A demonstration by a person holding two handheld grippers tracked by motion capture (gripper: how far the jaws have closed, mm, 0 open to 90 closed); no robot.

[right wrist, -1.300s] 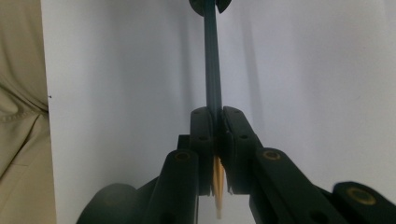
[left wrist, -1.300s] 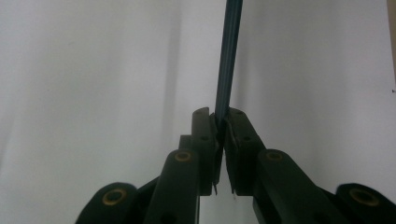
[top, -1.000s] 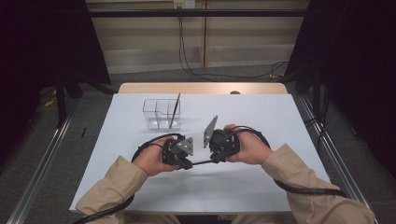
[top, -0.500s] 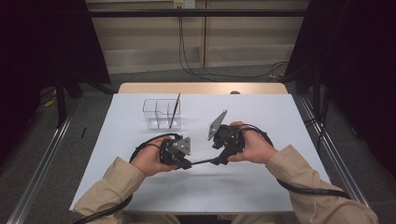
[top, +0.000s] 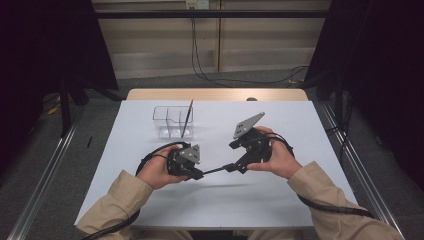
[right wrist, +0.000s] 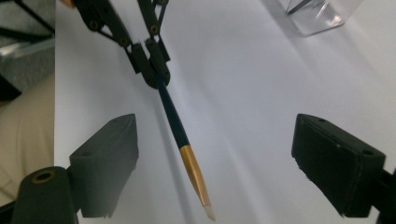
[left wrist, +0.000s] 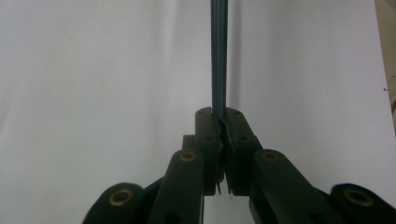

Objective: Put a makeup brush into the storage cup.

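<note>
Near the middle of the white table (top: 300, 200), slightly toward the person's edge, the left gripper (top: 199, 174) pinches the dark end of a slim paintbrush with a dark teal handle, a gold metal ferrule and a pale flat tip (right wrist: 180, 128). Its black jaws are pressed together on the handle, which runs straight out from between them over the bare surface in the left gripper view (left wrist: 218, 56). From the high view the brush (top: 216, 170) lies roughly level, just above the tabletop, pointing right toward the right gripper (top: 235, 167).

That right gripper's jaws have just been opening — they now stand wide apart, matte black blocks with blunt faces, and the brush's ferrule and bristles hang between them without touching either pad (right wrist: 114, 154).

Toward the far left of the cloth stands a clear plastic organiser box with compartments (top: 170, 122), a thin dark stick (top: 187, 119) leaning upright in its right compartment; it sits well apart from both hands. Smooth, unmarked surface stretches right of the right hand and along the near edge — plenty of room either side.
</note>
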